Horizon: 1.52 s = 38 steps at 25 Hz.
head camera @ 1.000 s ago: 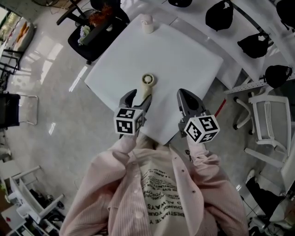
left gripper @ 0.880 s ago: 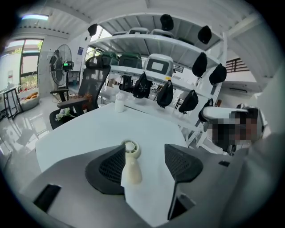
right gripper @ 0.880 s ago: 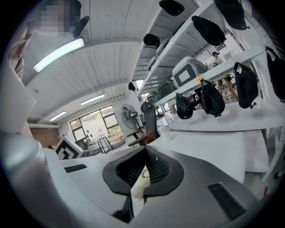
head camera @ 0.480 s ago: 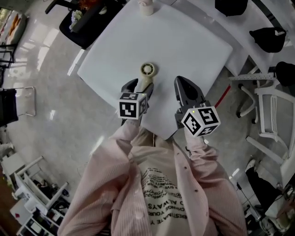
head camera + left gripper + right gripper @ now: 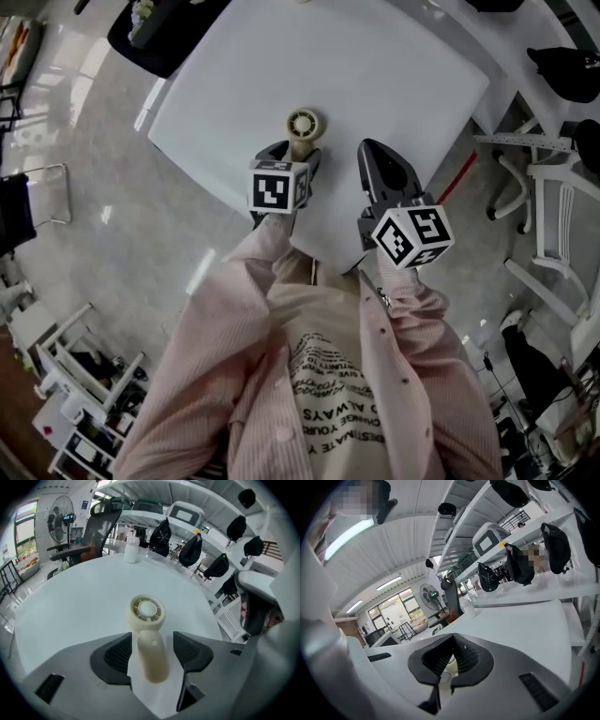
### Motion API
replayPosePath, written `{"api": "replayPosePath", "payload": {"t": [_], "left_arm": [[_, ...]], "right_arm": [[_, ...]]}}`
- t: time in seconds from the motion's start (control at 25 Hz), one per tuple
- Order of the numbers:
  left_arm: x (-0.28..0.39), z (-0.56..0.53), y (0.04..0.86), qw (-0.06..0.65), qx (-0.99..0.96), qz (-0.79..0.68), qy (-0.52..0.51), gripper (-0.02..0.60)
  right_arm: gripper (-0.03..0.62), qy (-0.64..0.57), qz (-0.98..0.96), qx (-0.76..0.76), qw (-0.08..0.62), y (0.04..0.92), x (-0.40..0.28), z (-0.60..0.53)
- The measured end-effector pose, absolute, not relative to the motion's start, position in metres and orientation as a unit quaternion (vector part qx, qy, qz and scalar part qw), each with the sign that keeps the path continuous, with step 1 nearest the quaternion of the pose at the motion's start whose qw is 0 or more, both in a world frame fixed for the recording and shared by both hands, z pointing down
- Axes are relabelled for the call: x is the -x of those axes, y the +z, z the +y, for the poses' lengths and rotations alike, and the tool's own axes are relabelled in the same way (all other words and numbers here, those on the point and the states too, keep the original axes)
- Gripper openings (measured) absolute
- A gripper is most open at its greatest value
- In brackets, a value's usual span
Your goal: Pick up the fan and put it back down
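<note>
The white tabletop (image 5: 375, 84) carried the whole play, broad and nearly bare, so there was room to come in from the near edge. The left gripper (image 5: 152, 645) was down low at that edge, fingers (image 5: 190, 648) spread wide on either side of the fan's handle with a sliver of gap on each side. I'd call that lined up for the squeeze, not yet a hold. The right gripper (image 5: 452, 651) hung beside it over the tabletop, fingers pressed together on nothing, out of the action by my read. The cream fan (image 5: 146, 616) lay flat near the front edge, round head away from the person and handle pointing back, which offers the slim part to the grip.

As for writing, the shirt (image 5: 328, 375) had printed lines upside down to the camera; "ALWAYS" could be read. The fan showed no label.
</note>
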<state>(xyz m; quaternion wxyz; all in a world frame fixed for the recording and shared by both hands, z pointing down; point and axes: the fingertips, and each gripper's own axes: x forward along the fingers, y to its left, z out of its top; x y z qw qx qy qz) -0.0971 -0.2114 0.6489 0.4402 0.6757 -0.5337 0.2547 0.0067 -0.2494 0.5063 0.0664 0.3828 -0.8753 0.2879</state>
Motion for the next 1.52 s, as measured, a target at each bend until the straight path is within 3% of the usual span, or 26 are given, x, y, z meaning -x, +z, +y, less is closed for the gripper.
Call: {"api": "replayPosePath", "payload": {"t": [0.52, 0.68, 1.52], "left_arm": [[0.102, -0.216, 0.662, 0.451, -0.634, -0.555, 0.293, 0.244], [0.104, -0.214, 0.666, 0.434, -0.625, -0.559, 0.328, 0.192], [0.102, -0.206, 0.656, 0.418, -0.658, -0.549, 0.303, 0.184]], "right_arm": [[-0.002, 0.305, -0.862, -0.399, 0.073, 0.52, -0.01, -0.249], [-0.002, 0.307, -0.86, -0.401, 0.074, 0.522, -0.011, -0.248], [-0.002, 0.307, -0.853, -0.416, 0.072, 0.523, -0.027, -0.242]]}}
